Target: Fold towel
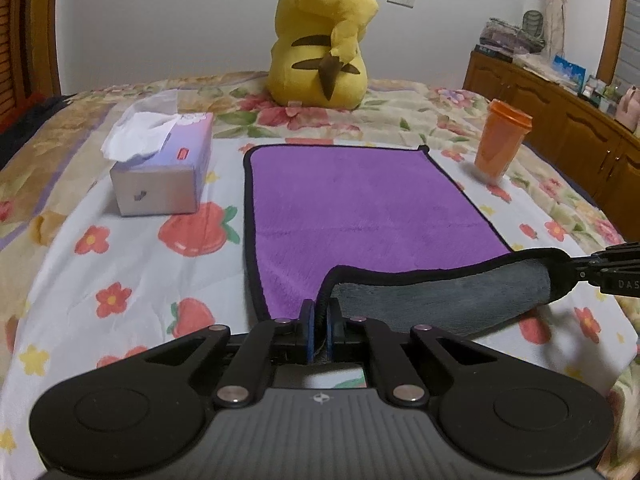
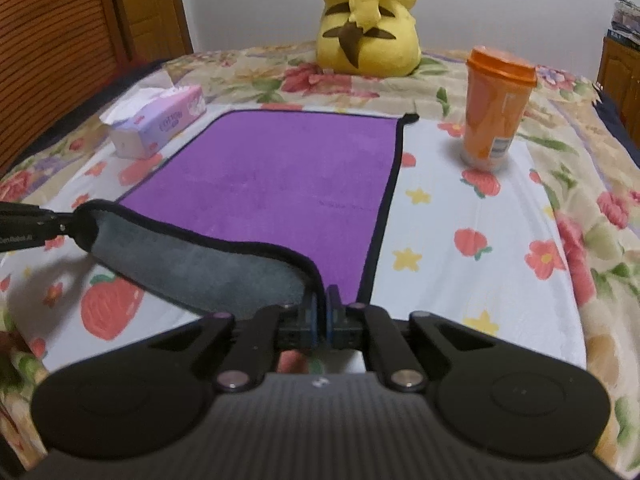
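— Where was the towel (image 1: 360, 200) then?

— Flat on the bed (image 1: 120, 260), between the tissue box (image 1: 160, 168) and the cup (image 1: 502, 140). The near edge was lifted, grey underside showing

— And the fingers?

— The left gripper (image 1: 319, 320) pinched the near left corner, the right gripper (image 2: 320, 312) the near right one. First fold, I'd say: next, carry both corners evenly to the far edge

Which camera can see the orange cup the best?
The right wrist view. There the orange cup stands close and large, with its lid and a label on its side showing, right of the purple towel. In the left wrist view the cup is smaller, farther off and blurry, with no label visible.
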{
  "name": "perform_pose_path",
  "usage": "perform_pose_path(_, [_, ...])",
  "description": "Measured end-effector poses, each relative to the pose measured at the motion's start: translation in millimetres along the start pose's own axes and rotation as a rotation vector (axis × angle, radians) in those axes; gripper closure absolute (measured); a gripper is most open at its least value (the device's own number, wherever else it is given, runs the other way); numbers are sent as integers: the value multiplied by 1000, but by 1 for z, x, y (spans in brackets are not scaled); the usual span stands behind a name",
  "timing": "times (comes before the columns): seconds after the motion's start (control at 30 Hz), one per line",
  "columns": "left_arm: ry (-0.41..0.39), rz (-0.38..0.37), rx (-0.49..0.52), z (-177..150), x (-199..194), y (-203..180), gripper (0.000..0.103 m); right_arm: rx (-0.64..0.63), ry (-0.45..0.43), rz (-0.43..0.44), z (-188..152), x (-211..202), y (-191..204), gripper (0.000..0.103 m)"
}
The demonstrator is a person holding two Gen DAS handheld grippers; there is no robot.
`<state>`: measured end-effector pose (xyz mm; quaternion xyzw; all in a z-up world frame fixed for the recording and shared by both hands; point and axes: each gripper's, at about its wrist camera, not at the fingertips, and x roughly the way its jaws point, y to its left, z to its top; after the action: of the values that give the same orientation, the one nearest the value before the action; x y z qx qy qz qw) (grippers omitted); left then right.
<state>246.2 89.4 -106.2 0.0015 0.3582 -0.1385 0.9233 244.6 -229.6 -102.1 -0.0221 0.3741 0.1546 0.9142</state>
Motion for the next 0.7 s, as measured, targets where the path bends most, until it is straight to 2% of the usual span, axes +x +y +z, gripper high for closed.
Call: perform_pose_path(0.7, [-74, -3, 77, 44, 4, -9, 95, -54, -51, -7, 37, 4, -9, 98])
